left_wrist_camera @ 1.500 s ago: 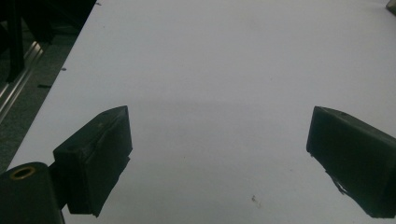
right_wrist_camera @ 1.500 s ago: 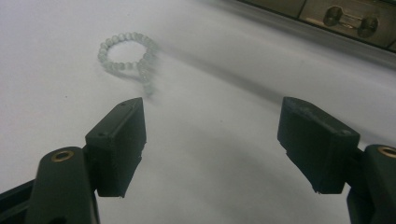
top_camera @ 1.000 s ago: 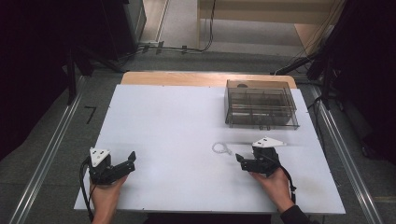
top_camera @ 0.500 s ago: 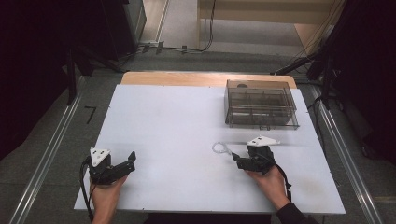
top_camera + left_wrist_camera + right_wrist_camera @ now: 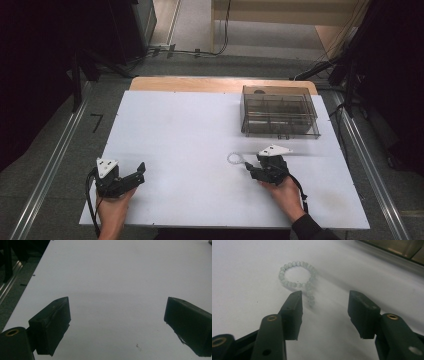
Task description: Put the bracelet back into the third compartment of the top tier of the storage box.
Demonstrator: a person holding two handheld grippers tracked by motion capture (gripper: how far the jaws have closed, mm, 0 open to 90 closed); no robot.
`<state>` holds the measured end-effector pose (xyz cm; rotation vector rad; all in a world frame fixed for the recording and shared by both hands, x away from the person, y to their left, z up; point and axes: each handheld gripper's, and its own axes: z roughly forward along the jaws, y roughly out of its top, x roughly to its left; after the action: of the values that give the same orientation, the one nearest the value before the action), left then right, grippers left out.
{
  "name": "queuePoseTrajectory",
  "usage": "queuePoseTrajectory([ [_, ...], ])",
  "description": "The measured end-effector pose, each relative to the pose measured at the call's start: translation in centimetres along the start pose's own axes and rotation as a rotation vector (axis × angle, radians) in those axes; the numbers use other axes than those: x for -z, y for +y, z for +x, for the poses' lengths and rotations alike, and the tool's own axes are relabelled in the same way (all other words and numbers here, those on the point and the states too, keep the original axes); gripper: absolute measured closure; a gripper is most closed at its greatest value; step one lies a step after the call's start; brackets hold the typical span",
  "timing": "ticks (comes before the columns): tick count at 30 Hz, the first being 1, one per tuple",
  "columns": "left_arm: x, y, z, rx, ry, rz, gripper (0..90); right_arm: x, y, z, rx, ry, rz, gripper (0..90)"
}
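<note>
My right gripper (image 5: 324, 302) gapes half-open, holding nothing, the bead bracelet (image 5: 298, 277) just above it mid-frame; my left gripper (image 5: 117, 322) spreads wide, empty.

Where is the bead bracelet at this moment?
The bracelet lies on the white table, right of centre in the high view, just ahead of the open right gripper and nearer the person than the clear box.
</note>
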<state>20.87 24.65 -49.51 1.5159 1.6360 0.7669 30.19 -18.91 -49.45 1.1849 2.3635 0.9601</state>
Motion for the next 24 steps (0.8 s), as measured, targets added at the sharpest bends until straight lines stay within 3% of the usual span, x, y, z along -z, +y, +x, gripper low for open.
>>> queuePoseTrajectory([
  [11,-0.1,0.0,0.0,-0.002,0.001,0.006,7.0,-0.5,0.2,0.2,0.029,0.017,-0.023,62.1],
  [24,-0.1,0.0,0.1,0.002,0.001,0.008,7.0,-1.2,0.3,0.7,0.057,0.057,-0.002,81.2],
])
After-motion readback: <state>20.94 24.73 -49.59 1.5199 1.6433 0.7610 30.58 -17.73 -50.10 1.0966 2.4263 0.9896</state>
